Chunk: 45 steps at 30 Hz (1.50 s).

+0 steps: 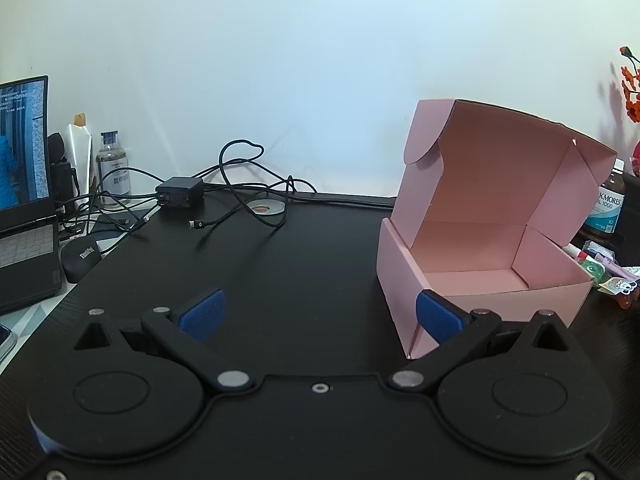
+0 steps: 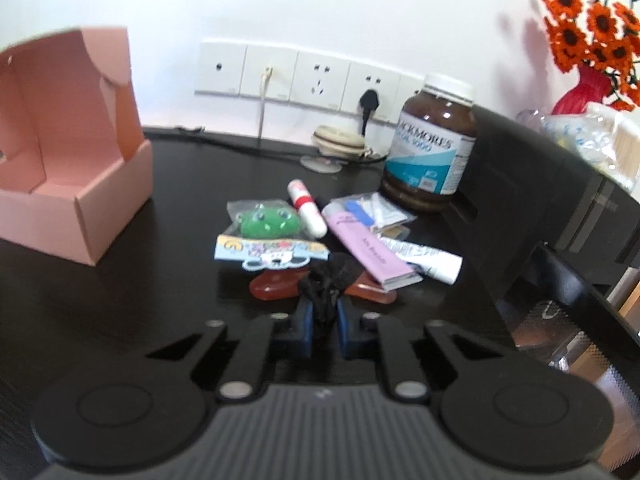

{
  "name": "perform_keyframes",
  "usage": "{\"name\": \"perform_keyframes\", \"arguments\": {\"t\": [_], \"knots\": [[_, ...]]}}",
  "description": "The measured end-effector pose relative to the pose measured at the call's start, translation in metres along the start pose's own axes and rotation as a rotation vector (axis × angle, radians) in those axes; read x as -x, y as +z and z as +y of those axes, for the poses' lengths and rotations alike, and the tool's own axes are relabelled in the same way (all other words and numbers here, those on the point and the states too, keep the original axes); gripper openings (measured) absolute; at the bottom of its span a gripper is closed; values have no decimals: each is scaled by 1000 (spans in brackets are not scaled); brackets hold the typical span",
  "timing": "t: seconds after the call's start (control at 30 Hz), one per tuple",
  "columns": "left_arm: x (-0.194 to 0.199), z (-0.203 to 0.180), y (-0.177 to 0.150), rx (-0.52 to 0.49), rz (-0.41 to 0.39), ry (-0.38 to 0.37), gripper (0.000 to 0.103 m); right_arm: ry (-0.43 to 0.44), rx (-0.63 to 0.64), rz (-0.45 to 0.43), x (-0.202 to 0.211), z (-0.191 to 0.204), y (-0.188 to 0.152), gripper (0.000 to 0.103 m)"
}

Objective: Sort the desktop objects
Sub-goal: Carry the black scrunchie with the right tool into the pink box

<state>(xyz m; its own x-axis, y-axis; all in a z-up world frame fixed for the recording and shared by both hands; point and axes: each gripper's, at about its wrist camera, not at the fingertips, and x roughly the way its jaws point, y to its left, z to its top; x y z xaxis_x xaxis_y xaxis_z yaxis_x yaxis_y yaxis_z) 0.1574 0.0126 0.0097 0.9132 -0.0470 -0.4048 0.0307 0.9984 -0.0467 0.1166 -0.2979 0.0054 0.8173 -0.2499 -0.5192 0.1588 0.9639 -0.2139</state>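
Observation:
An open, empty pink cardboard box [image 1: 480, 248] stands on the black desk [image 1: 300, 264] with its lid up; it also shows in the right wrist view [image 2: 80, 196] at the left. My left gripper [image 1: 320, 316] is open and holds nothing, its right finger close to the box's near corner. My right gripper [image 2: 324, 316] is shut on a black crumpled hair tie [image 2: 326, 280] at the near edge of a pile. The pile holds a green toy in a packet [image 2: 268, 224], a white tube with a red band [image 2: 306, 208], a purple tube [image 2: 368, 248] and red translucent pieces [image 2: 276, 286].
A laptop [image 1: 24, 184], mouse [image 1: 80, 260], charger with tangled cables [image 1: 180, 194] and a small bottle [image 1: 114, 172] lie at the left. A brown supplement jar [image 2: 432, 148], wall sockets [image 2: 300, 76], a black box [image 2: 540, 192] and a red vase of orange flowers [image 2: 588, 40] stand at the right.

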Motion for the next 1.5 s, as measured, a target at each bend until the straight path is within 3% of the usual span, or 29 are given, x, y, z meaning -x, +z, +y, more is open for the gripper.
{"name": "perform_keyframes", "arguments": {"t": [0.17, 0.3, 0.63, 0.73, 1.07, 1.5], "knots": [[-2, 2, 0, 13, 10, 4, 103, 46, -42, -16, 21, -5, 5, 13], [-4, 3, 1, 22, 21, 2, 103, 140, -64, -5, 34, 4, 10, 13], [-3, 5, 0, 32, 16, 2, 103, 405, 97, -127, 78, 95, 50, 13], [-3, 6, 0, 38, 16, 1, 103, 435, 132, -141, 72, 122, 65, 13], [-4, 9, 0, 57, 16, -6, 103, 425, 188, -100, 16, 177, 104, 13], [-2, 7, 0, 47, 6, -2, 103, 399, 245, -14, -21, 216, 112, 13]]}}
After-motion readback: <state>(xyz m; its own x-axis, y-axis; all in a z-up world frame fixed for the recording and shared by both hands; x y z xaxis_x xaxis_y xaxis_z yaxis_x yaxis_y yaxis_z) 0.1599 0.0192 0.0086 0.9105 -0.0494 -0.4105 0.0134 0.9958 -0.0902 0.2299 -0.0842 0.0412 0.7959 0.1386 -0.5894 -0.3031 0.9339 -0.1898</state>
